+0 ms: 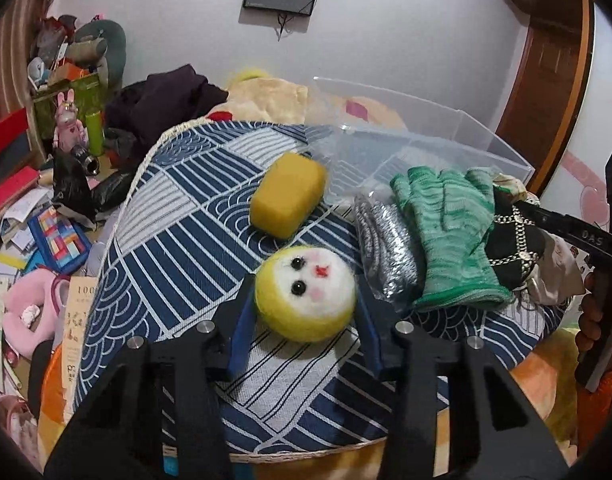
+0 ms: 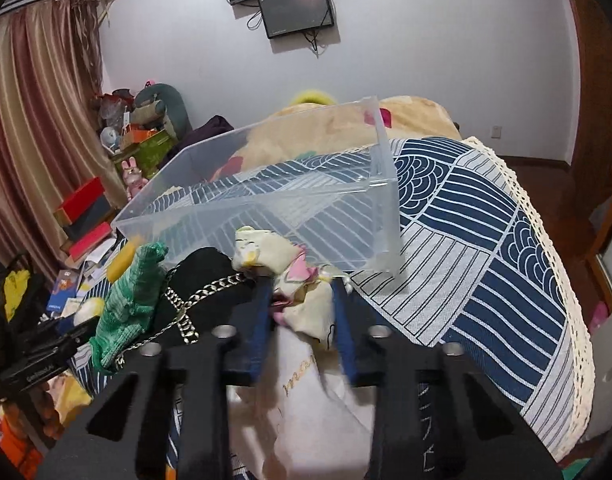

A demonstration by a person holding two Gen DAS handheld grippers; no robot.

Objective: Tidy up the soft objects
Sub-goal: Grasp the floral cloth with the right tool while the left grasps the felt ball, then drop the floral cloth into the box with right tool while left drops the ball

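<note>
**Operator:** Report the left wrist view, left to right.

**Inspector:** The left gripper point(image 1: 306, 300) sits at lower centre. Its fingers point(image 1: 242, 320) stand spread on either side of the yellow felt ball point(image 1: 306, 296), which has a white face. Contact cannot be confirmed, so treat them as released, bracketing the ball. Above it, the yellow sponge point(image 1: 288, 196) lies on the blue patterned cloth point(image 1: 178, 232). To the right lie the grey glove point(image 1: 379, 248), the green glove point(image 1: 453, 236) and a black chained item point(image 1: 513, 240), touching one another. The clear bin point(image 1: 425, 136) stands at upper right.

**Operator:** And the right wrist view?

**Inspector:** The green glove point(image 2: 132, 304) and the black chained item point(image 2: 202, 292) appear at lower left. At centre, the right gripper point(image 2: 302, 292) has its fingers point(image 2: 262, 320) on both sides of the cream printed cloth point(image 2: 294, 292). They look near a clench, but a firm grasp cannot be told. The clear bin point(image 2: 266, 200) stands just beyond, upper centre.

**Operator:** Task status?

**Inspector:** Judged early. The bin appears to hold nothing. All soft items rest outside it on the cloth. Remaining: grasp each item and transfer it into the bin.
</note>
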